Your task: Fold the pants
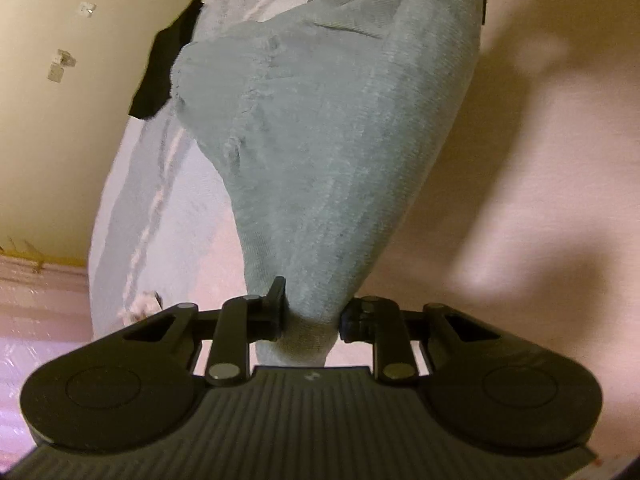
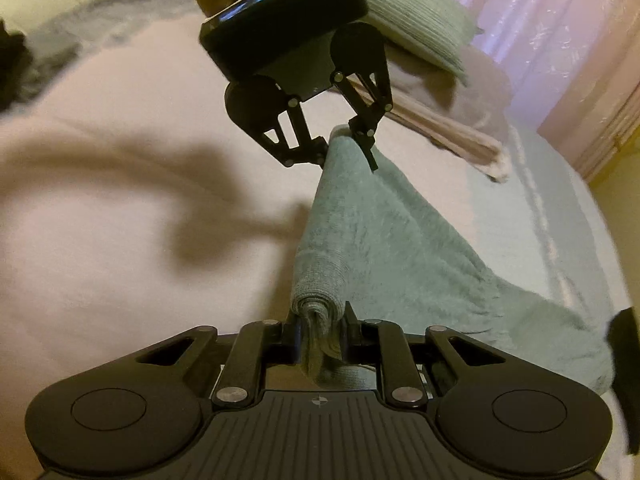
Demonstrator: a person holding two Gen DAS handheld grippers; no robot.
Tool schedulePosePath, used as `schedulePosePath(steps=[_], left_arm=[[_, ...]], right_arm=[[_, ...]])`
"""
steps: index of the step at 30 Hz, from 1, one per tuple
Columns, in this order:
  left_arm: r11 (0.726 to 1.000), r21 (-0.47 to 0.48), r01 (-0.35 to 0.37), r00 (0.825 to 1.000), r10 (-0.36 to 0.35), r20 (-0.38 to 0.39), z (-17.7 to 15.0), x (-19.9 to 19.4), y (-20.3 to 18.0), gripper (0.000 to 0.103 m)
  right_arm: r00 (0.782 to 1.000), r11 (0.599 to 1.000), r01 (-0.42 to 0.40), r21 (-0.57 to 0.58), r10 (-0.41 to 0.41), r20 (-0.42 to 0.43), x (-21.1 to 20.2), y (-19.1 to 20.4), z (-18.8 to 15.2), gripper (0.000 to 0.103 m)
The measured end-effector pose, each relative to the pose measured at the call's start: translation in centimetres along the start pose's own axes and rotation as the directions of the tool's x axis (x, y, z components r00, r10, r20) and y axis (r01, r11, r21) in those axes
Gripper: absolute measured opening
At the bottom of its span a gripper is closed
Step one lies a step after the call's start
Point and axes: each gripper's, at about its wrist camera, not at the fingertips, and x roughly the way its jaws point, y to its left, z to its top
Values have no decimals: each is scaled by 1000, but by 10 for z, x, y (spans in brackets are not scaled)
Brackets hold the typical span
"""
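Observation:
The pants [image 1: 320, 140] are soft grey-green knit, lifted off a pale pink bed cover. In the left wrist view my left gripper [image 1: 314, 312] is shut on a bunched end of them, and the cloth stretches up to my right gripper at the top edge. In the right wrist view my right gripper [image 2: 322, 328] is shut on a rolled end of the pants [image 2: 380, 248]. The cloth runs taut to my left gripper [image 2: 348, 148], which clamps the far end. The rest of the fabric drapes down to the right onto the bed.
The bed cover [image 2: 120, 200] is pink with a pale grey-blue striped border [image 2: 540, 220]. A folded green knit piece [image 2: 416, 20] lies on folded beige cloth [image 2: 452, 120] at the far end. A black garment [image 1: 164, 68] lies at the bed's edge by a cream wall [image 1: 48, 120].

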Motion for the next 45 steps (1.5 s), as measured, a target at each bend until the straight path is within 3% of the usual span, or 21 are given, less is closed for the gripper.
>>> schedulePosePath(steps=[5,8,11,16,23,29,35,37,41,42,45], left_arm=[[993,-35,109,991,-111,-79,-8,-55,-27,20],[986,-56,156,980,-161,-115,-7,-73,-25,20],[981,-92,168,976,-179,-122,2,-80,1,20],[978,-125,166,975,-182,-128,33,-80,79,20],[956,-166,241,956,-263,-132,95,-29,196,21],[934,-158,319,927,-343,-153,150,63,262,21],[887,-209,411,882,-445,-156,187,176,308,24],[874,-241,422,870,-465,-165,192,210,311,28],[855,-361,372,883,-445,-145,187,251,312,43],[851,-391,350,888,-434,-150,186,259,315,44],[806,-502,313,899,-422,-116,174,256,322,47]], right_arm=[[987,987,-158,27,157,34,-27,41,16,14],[977,975,-210,74,206,60,-37,34,23,14],[973,962,-223,157,209,100,-57,2,25,14],[967,917,-241,319,198,163,-79,-93,28,14],[950,830,-289,478,188,249,-78,-230,-4,14],[922,677,-382,629,230,312,-38,-352,-67,14],[886,450,-462,764,280,370,25,-447,-145,14],[878,350,-470,810,279,389,53,-469,-174,14],[866,152,-463,873,286,409,94,-492,-226,16],[865,118,-459,880,284,413,95,-496,-235,18],[888,88,-415,906,254,382,81,-497,-246,30]])
